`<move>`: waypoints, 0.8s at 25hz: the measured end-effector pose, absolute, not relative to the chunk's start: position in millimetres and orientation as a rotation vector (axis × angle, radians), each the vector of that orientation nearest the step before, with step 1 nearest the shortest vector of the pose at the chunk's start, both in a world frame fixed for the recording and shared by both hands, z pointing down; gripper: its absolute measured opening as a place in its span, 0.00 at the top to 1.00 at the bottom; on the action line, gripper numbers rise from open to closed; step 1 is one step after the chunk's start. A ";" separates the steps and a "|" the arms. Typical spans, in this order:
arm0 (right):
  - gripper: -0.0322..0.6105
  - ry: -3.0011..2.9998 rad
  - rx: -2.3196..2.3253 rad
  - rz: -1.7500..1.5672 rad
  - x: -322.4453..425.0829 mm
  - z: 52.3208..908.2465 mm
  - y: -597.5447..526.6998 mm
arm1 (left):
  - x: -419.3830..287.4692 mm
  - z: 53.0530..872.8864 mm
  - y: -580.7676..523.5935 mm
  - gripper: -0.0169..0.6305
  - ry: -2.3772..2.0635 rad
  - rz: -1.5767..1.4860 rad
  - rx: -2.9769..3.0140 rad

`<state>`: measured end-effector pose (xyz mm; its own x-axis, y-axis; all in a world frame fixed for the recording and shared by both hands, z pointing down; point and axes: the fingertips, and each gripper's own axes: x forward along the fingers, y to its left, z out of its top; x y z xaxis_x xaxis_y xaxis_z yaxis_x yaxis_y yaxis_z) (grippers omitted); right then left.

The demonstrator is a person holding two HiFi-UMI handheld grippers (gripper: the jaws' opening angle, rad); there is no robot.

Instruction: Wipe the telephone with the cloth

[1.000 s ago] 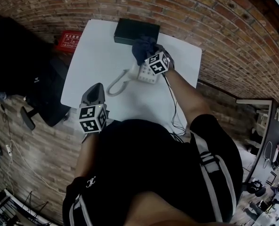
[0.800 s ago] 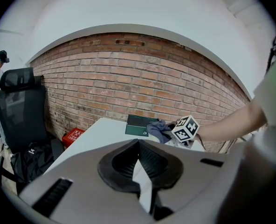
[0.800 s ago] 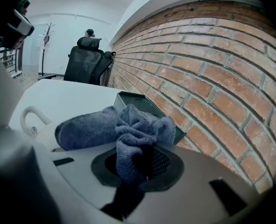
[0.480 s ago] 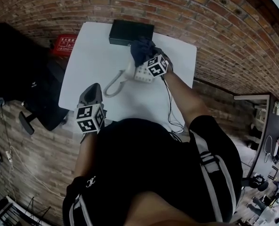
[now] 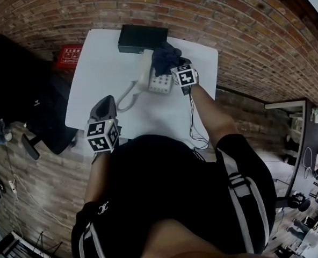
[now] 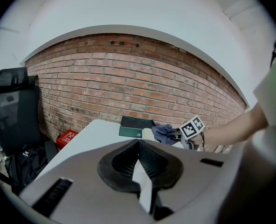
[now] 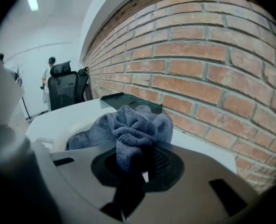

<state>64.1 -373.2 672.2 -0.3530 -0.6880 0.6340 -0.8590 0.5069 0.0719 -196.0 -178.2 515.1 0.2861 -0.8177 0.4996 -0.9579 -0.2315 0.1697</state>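
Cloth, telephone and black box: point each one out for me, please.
cloth [image 5: 163, 58], head view, middle of the bunched fabric.
telephone [image 5: 158, 83], head view, on its keypad.
black box [image 5: 142, 38], head view, centre of its top.

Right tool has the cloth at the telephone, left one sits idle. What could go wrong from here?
Nothing steadies the telephone: the left tool hangs shut near the front edge of the table, so a wiping push may slide it toward the dark box.
The right tool pinches only a fold of the bunched cloth; drag might pull it free.
The cloth could also catch the handset and knock it off.
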 end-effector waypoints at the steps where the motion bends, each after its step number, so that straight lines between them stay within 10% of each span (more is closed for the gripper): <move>1: 0.89 -2.157 1.287 0.412 68.0 671.5 -373.2 | -195.8 514.3 -177.2 0.97 -1.590 0.430 2.121; 20: 0.89 -2.241 1.137 0.583 32.6 671.9 -345.0 | -194.3 511.5 -166.1 0.97 -1.596 0.453 2.121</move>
